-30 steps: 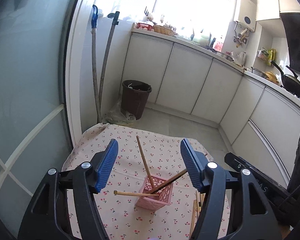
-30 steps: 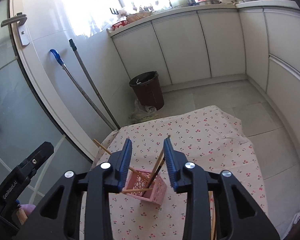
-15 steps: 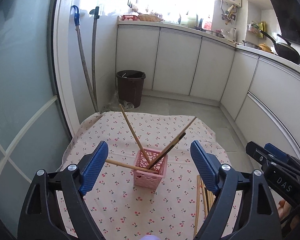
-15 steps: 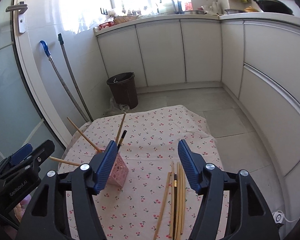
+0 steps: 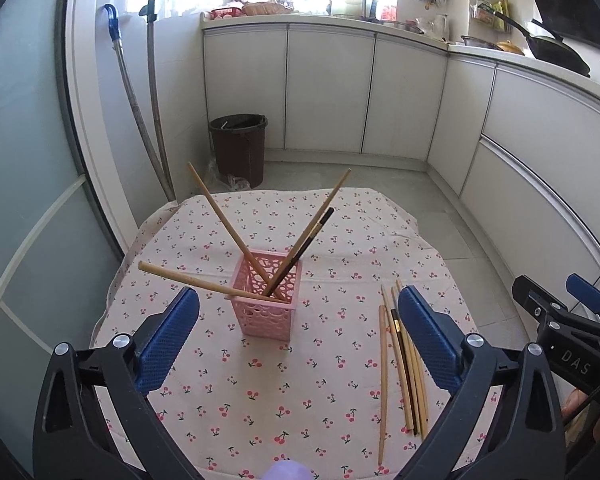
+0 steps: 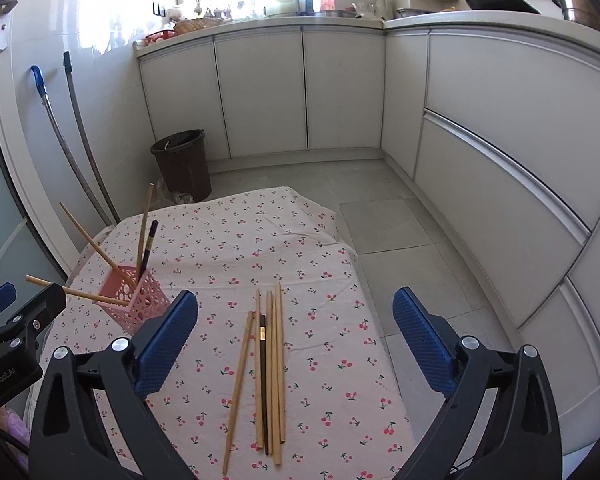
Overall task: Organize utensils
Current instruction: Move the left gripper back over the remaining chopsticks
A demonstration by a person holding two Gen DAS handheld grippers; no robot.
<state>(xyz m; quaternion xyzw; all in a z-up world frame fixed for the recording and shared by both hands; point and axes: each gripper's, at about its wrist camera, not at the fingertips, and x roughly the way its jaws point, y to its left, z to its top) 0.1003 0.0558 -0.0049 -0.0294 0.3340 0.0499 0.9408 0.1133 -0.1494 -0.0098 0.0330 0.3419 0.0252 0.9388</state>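
A pink perforated holder stands on the cherry-print tablecloth with several chopsticks leaning out of it, one of them dark. Several loose chopsticks, one dark, lie side by side on the cloth to the holder's right. My left gripper hangs in front of the holder, jaws opening wide with nothing between them. My right gripper hovers over the loose chopsticks, jaws opening wide, nothing gripped. Each gripper's black body shows at the edge of the other's view.
The small table drops off to a tiled floor on the far and right sides. A brown bin and two mop handles stand beyond it by a glass door. White cabinets curve round the back and right.
Both grippers opened wide and sank toward the table. The left one pulled back from the holder. The right one swung right, from the holder to above the loose chopsticks.
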